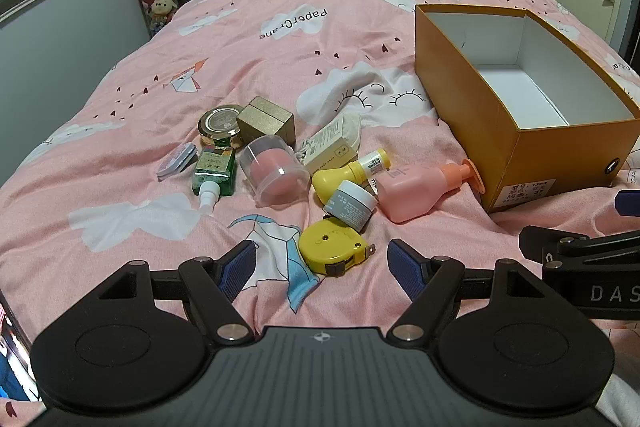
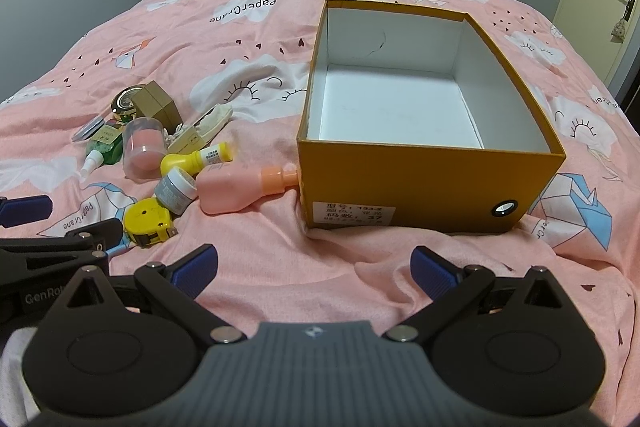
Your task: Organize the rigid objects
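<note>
I am holding my left gripper [image 1: 322, 267] and my right gripper [image 2: 314, 269] low over a bed [image 1: 120, 131] covered in a pink printed quilt, both tilting downward, both with their blue-padded jaws spread wide and nothing between them. An orange cardboard box [image 2: 400, 183] with a white inside is sitting open and empty on the quilt — straight ahead of my right gripper, off to the right of my left one. The rigid objects are lying in a loose cluster to the left of the box: a yellow tape measure [image 1: 332, 245] nearest my left gripper, then a small grey jar [image 1: 351, 205], a pink pump bottle [image 1: 416, 187] on its side with its nozzle touching the box wall, a yellow bottle [image 1: 348, 173], a clear domed container [image 1: 274, 171] with a pink item inside, a green spray bottle [image 1: 212, 173], a cream pouch [image 1: 332, 147], a gold box [image 1: 266, 123], a round gold-rimmed tin [image 1: 220, 125] and a small flat case [image 1: 178, 163]. I judge that the sorting is only starting, since nothing is in the box yet. The next move, as I read it, is a first pick — probably the tape measure, lying just beyond my left fingers; it calls for reaching forward, lowering the open jaws around its flat sides and pressing lightly, because the soft quilt may give underneath.
</note>
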Demonstrator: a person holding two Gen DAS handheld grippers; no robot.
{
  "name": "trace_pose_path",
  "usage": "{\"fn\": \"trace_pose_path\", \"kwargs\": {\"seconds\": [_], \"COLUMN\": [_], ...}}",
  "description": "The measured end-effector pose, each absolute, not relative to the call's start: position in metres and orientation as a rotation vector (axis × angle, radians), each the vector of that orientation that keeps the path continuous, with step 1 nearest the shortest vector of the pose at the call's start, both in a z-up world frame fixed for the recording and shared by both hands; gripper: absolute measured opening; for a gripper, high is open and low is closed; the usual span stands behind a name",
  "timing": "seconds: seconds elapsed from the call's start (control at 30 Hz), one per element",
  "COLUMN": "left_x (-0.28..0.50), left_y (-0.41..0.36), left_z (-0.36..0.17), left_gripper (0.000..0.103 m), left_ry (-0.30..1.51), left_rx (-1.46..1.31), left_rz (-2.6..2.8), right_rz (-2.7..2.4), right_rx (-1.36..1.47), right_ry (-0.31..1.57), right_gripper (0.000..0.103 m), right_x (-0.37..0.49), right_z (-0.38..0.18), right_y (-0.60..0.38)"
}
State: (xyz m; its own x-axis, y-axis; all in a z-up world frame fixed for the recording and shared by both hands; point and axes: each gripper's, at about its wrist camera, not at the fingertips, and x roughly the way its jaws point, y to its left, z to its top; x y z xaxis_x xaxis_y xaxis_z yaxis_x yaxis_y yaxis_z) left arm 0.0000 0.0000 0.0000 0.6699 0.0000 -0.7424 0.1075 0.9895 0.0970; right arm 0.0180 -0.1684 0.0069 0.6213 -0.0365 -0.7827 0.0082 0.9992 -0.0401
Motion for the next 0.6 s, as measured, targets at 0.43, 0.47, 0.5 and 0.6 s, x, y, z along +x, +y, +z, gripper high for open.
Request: {"fn": "trace_pose_path", "kwargs": {"seconds": [0.43, 0.47, 0.5, 0.6], "left_x": [0.0002, 0.0003, 0.0003, 0.0002], "left_y": [0.0003, 0.0003, 0.0002, 0.0002], "left_z": [0.0002, 0.0001, 0.0001, 0.0001], "left_gripper": [0.088, 0.088, 0.088, 0.088], "left_ry": [0.847, 0.848, 0.849, 0.85], "left_rx": [0.127, 0.126, 0.127, 0.126], "left_rz": [-0.066, -0.066, -0.065, -0.066], "right_rz": [-0.023, -0.022, -0.022, -0.022], "right_rx": [-0.034, -0.034, -0.035, -0.034], "right_ry": [0.907, 0.909, 0.909, 0.909], "right_gripper": [0.101, 0.101, 0.101, 0.101], "right_x": [0.0174, 0.0177, 0.0176, 0.0178], "right_z": [0.0042, 0.0038, 0.0036, 0.0036], "right_y": [-0.1669, -0.1667, -0.1666, -0.1667]}}
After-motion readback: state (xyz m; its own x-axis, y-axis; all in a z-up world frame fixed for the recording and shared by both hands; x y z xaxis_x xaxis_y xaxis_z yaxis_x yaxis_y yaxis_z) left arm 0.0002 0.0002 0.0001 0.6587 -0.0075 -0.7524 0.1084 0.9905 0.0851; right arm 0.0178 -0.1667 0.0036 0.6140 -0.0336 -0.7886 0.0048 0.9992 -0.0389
